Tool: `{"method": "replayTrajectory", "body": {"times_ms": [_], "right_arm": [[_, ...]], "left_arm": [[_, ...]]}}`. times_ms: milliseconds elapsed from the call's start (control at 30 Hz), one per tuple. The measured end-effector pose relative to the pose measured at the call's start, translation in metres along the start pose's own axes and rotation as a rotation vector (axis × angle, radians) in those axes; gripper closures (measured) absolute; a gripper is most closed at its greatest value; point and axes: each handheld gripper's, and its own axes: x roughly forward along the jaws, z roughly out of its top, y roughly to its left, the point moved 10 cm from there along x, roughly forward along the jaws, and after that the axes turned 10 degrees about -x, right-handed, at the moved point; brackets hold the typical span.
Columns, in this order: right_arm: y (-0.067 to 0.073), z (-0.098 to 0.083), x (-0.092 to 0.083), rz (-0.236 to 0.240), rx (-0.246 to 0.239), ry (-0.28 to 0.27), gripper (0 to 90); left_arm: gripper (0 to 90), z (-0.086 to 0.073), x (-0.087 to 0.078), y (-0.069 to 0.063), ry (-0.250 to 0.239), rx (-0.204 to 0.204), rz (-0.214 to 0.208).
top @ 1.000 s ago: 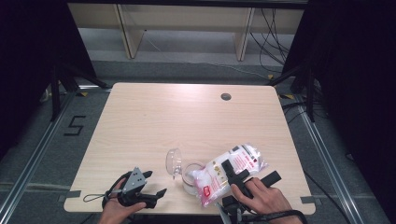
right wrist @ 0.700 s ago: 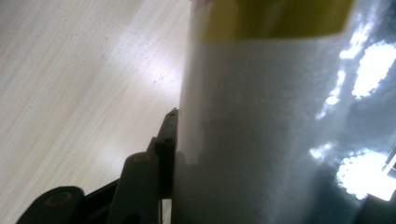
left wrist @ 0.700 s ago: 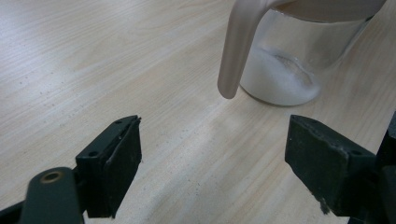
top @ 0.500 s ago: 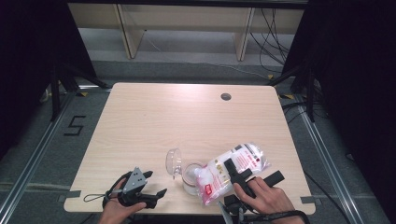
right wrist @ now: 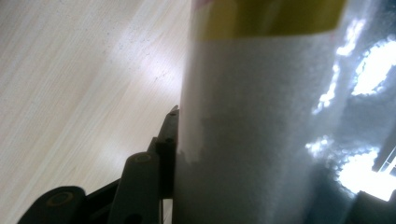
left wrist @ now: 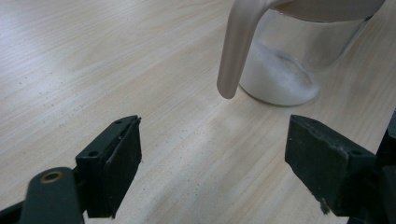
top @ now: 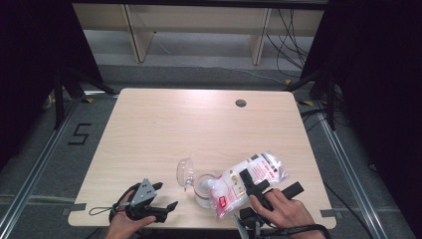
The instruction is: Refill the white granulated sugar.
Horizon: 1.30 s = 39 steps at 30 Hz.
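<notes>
A clear plastic bag (top: pixel 251 179) of white grains with a red and white label lies tilted over the front right of the table, its lower end at the mouth of a glass jar (top: pixel 204 190). My right gripper (top: pixel 268 182) is shut on the bag; in the right gripper view the bag (right wrist: pixel 261 116) presses against the one visible finger (right wrist: pixel 166 142). The jar (left wrist: pixel 289 70) holds a little white powder, and its clear lid (top: pixel 185 172) is swung open to the left. My left gripper (top: pixel 165 195) sits open by the front edge, with bare tabletop between its jaws (left wrist: pixel 212 140).
The wooden table (top: pixel 199 129) has a round cable hole (top: pixel 241 103) at the back right. Black stands and curtains flank it on both sides, with shelving legs and cables on the floor behind. A "5" is marked on the floor (top: pixel 80 134) at the left.
</notes>
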Motion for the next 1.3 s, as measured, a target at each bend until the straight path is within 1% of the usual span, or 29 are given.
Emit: {"method": "replayTrajectory", "body": {"times_ms": [33, 100, 133, 233, 267, 300, 367, 467, 533, 567, 600, 667, 700, 767, 800, 833, 867, 900, 933, 967, 1000, 1033, 1067, 1100, 1133, 1167, 1200, 1233, 1300], "right_arm": [[-0.0001, -0.0003, 0.0003, -0.004, 0.002, 0.0, 60.0], [0.0031, -0.0001, -0.0001, 0.004, 0.038, 0.009, 60.0], [0.0038, -0.0005, -0.0003, 0.007, 0.04, 0.012, 60.0], [0.0038, -0.001, -0.0001, 0.007, 0.038, 0.01, 60.1], [0.0033, -0.0012, -0.0001, 0.005, 0.039, 0.011, 60.1], [0.0009, -0.0017, 0.0007, 0.003, 0.0, 0.0, 60.2], [0.0008, -0.002, 0.0006, 0.005, 0.001, -0.001, 60.2], [0.0008, -0.0028, 0.0001, 0.006, 0.001, 0.004, 60.3], [0.0027, -0.0029, -0.0009, 0.015, 0.027, 0.012, 60.3], [0.0009, -0.003, 0.0002, 0.009, 0.0, 0.002, 60.4], [0.0012, -0.0031, 0.0001, 0.01, -0.001, 0.004, 60.4], [0.0008, -0.0026, -0.0008, 0.02, -0.013, 0.005, 60.4], [0.0007, -0.002, -0.0017, 0.023, -0.005, 0.006, 60.4], [-0.0019, -0.0016, -0.0031, 0.017, 0.001, 0.003, 60.5], [-0.0026, -0.0017, -0.0032, 0.015, 0.002, 0.001, 60.5], [-0.0025, -0.0019, -0.0032, 0.016, -0.001, 0.003, 60.5], [-0.0016, -0.002, -0.003, 0.025, -0.003, 0.004, 60.5], [-0.0008, -0.0023, -0.0025, 0.028, -0.003, 0.006, 60.6], [0.0006, -0.0026, -0.0019, 0.034, 0.002, 0.008, 60.6], [0.0011, -0.0028, -0.0008, 0.035, -0.002, 0.008, 60.6], [0.0047, -0.0025, -0.0012, 0.046, 0.034, 0.018, 60.6], [0.0028, -0.003, 0.0004, 0.039, -0.004, 0.008, 60.6], [0.0037, -0.0028, 0.0006, 0.043, -0.001, 0.009, 60.7], [0.0062, -0.0023, -0.0001, 0.05, 0.03, 0.017, 60.7], [0.0064, -0.002, -0.0001, 0.05, 0.033, 0.018, 60.7], [0.0057, -0.0017, 0.0, 0.044, 0.032, 0.016, 60.8], [0.0029, -0.0017, 0.0007, 0.037, -0.001, 0.006, 60.8], [0.0025, -0.0017, 0.0008, 0.033, -0.004, 0.004, 60.8], [0.0055, -0.001, -0.0001, 0.042, 0.036, 0.012, 60.9]], "left_arm": [[18.2, -0.0001, 0.0001, -0.0001, 0.0, -0.001, 0.0], [18.2, -0.0001, 0.0001, -0.0004, 0.0, -0.002, -0.001], [18.2, 0.0, 0.0, -0.0003, 0.0, -0.001, -0.001], [18.2, -0.0003, -0.0005, 0.0016, 0.007, 0.012, 0.006], [18.2, 0.0, -0.0002, 0.0004, 0.0, -0.001, 0.003], [18.2, 0.0001, -0.0003, 0.0003, 0.0, -0.004, 0.002], [18.2, -0.0001, -0.0007, 0.0016, 0.006, 0.01, 0.007], [18.2, -0.0002, -0.0002, 0.0012, 0.004, 0.009, 0.004], [18.2, -0.0003, -0.0001, 0.0014, 0.004, 0.01, 0.004], [18.2, -0.0007, -0.0007, 0.0026, 0.013, 0.023, 0.008], [18.2, -0.0007, -0.0007, 0.0026, 0.012, 0.023, 0.009], [18.2, 0.0001, -0.0002, 0.0006, -0.002, -0.003, 0.0], [18.2, -0.0006, -0.0002, 0.0, 0.001, -0.023, 0.0], [18.2, -0.0004, -0.0007, 0.0021, 0.005, 0.006, 0.001], [18.2, -0.0009, -0.0003, 0.0, 0.001, -0.024, 0.001], [18.2, -0.0009, -0.0006, 0.0, 0.001, -0.024, 0.007], [18.2, 0.0002, -0.001, 0.0016, 0.001, 0.007, 0.009], [18.2, -0.0003, -0.0003, -0.0001, -0.002, -0.021, 0.007], [18.2, -0.0007, 0.0001, -0.0005, 0.0, -0.024, -0.001], [18.2, -0.0015, -0.0003, 0.0003, 0.008, -0.019, 0.003], [18.2, -0.0014, -0.0004, 0.0006, 0.006, -0.019, 0.005], [18.2, -0.0011, -0.0003, 0.0005, 0.004, -0.02, 0.003], [18.2, -0.0013, -0.0004, 0.0008, 0.007, -0.018, 0.005], [18.2, -0.0014, -0.0003, 0.0006, 0.008, -0.019, 0.005], [18.2, -0.0016, -0.0002, 0.0005, 0.009, -0.018, 0.005], [18.2, -0.0015, -0.0002, 0.0002, 0.008, -0.02, 0.004], [18.3, -0.0015, -0.0002, 0.0005, 0.009, -0.018, 0.004], [18.2, -0.0014, -0.0002, 0.0006, 0.008, -0.018, 0.004], [18.2, -0.0015, 0.0, 0.0006, 0.006, -0.023, 0.002]]}}
